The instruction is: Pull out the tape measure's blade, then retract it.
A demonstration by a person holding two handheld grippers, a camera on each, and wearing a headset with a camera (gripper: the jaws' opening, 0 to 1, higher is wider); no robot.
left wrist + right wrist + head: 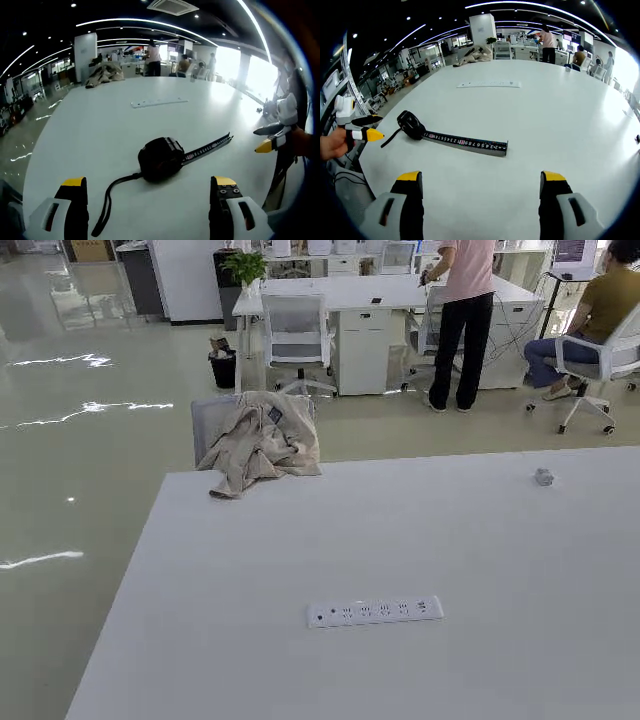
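A black tape measure [161, 159] lies on the white table [100, 125], its blade [207, 147] drawn out to the right and a black wrist strap [112, 200] trailing toward me. My left gripper [149, 197] stands open just short of the case, nothing between its fingers. In the right gripper view the same tape measure [410, 124] lies at the left with its blade [465, 143] stretched flat toward the middle. My right gripper [481, 192] is open, a short way back from the blade. The other gripper [365, 131] comes in at the left edge, and the right one [272, 137] shows at the left gripper view's right edge.
A white power strip [374, 612] lies mid-table. A small grey object [543, 477] sits near the far right edge. A chair with a beige jacket [260, 445] stands at the table's far side. People stand and sit by desks [465, 320] beyond.
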